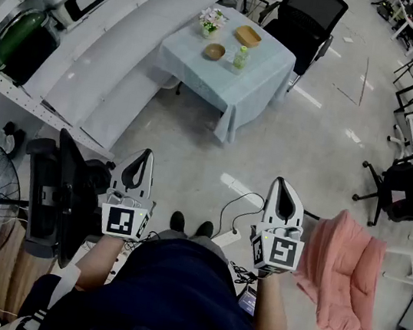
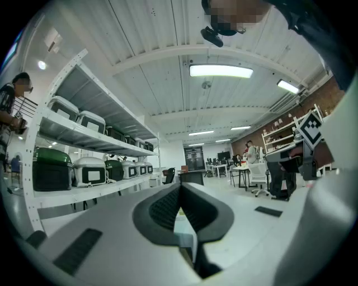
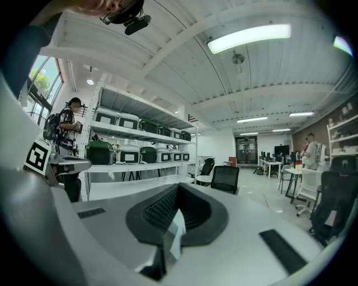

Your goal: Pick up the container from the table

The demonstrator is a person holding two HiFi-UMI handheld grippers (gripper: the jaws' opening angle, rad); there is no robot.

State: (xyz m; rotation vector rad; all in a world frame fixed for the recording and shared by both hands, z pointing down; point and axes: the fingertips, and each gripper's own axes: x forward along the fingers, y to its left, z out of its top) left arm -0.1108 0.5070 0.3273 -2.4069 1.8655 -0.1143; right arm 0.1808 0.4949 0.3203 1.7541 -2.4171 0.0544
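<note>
Plainly, the container (image 1: pixel 249 36) was well apart from you, on the cloth-covered table (image 1: pixel 260 83) across the open floor. I took it to be the shallow wooden tray at the table's far side. That was only a judgement, because a small bowl (image 1: pixel 214 51) and a green bottle (image 1: pixel 241 57) stood near it and either could have been the thing meant. Going for the wrong one was the first risk.

The bottle stood just beside the bowl, with a pot of flowers (image 1: pixel 211 20) at the neighbouring corner. A careless reach over them to the tray could have tipped the bottle, and the loose cloth might have dragged under a shove.

Your left gripper (image 1: pixel 142 159) and right gripper (image 1: pixel 284 187) were both clenched on nothing and held level in front of your body. If you had arrived with the jaws together like that, you would have pushed the container away rather than taken it.

Nearer you, a cable (image 1: pixel 243 205) trailed on the floor by your feet, an office chair (image 1: pixel 57 199) crowded your left and a pink cushion (image 1: pixel 344 275) lay at your right. Any of these could have caught your step.
</note>
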